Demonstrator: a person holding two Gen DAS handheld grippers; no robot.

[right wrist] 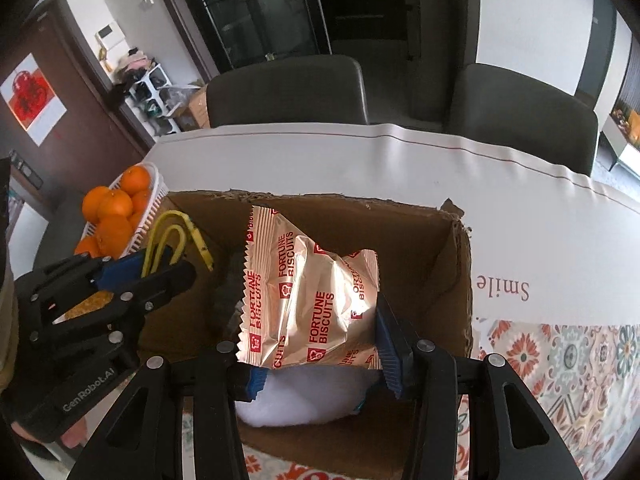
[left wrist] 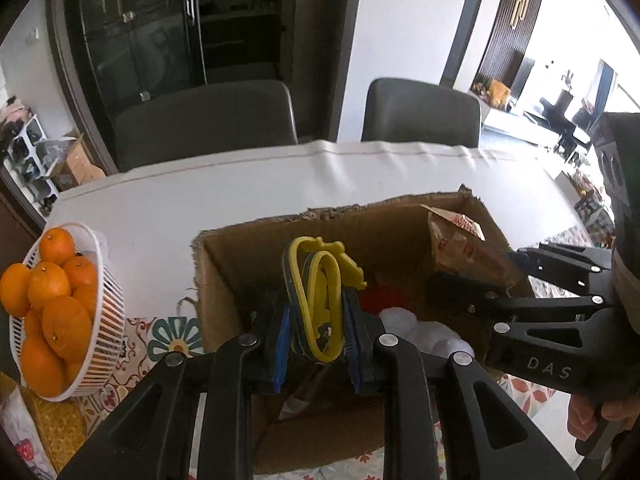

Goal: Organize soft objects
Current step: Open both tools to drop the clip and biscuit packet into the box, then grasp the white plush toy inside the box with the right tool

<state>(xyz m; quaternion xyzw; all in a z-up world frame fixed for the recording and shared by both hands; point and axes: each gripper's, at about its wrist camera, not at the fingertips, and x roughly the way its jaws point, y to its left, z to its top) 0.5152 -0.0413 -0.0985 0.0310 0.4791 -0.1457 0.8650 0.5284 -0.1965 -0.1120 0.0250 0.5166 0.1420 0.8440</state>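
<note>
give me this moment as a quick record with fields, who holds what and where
left hand-held gripper: shut on yellow looped item, above the cardboard box
right hand-held gripper: shut on biscuit packet, over the box
inside box: white soft item, something red
beside box: white basket of oranges
surface: table with a patterned cloth
</note>
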